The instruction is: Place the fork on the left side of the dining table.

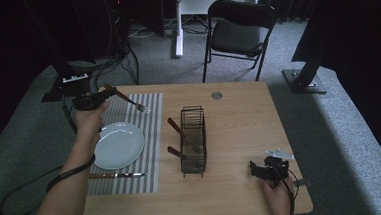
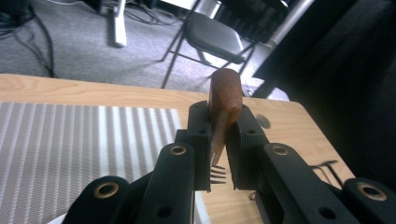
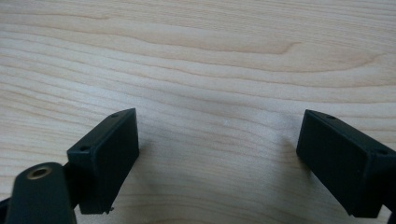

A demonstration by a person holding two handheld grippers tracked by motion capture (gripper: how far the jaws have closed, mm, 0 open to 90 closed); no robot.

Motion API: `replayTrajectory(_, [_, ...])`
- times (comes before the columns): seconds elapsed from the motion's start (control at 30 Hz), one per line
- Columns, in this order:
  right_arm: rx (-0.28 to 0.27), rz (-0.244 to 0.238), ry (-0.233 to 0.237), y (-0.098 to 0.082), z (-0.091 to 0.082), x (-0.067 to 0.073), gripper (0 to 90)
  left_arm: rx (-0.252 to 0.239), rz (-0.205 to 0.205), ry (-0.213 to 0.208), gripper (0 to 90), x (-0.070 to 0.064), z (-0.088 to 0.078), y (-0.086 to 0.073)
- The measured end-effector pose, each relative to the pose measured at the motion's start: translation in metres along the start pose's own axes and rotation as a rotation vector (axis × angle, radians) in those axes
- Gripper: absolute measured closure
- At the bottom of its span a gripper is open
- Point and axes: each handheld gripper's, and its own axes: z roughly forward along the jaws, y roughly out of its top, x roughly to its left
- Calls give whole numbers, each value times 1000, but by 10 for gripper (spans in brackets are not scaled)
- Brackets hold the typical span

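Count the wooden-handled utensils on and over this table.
4. A fork clamped in the left gripper above the striped placemat; two utensils standing in the wire caddy; a knife lying below the plate.

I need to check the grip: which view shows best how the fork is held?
The left gripper view: the fork sits clamped between the left gripper jaws. The high view shows it small, over the placemat.

Left gripper (image 2: pixel 223 140) clamps fork (image 2: pixel 223 109); striped placemat (image 2: pixel 84 140) beneath
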Motion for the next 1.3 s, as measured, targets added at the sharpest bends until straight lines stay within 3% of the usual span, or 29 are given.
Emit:
replayTrajectory(0.43, [0,-1,0,0,0,0,126,-12,-63,30,806,31,9,-15])
replayTrajectory(0.63, [0,-1,0,0,0,0,126,5,-105,44,805,50,25,-32])
replayTrajectory(0.73, [0,-1,0,0,0,0,126,-4,-135,33,805,59,31,-37])
replayTrajectory(1.03, [0,-1,0,0,0,0,126,-9,-173,34,806,77,45,-44])
replayTrajectory(1.3, [-1,0,0,0,0,0,127,-15,-233,28,805,94,58,-62])
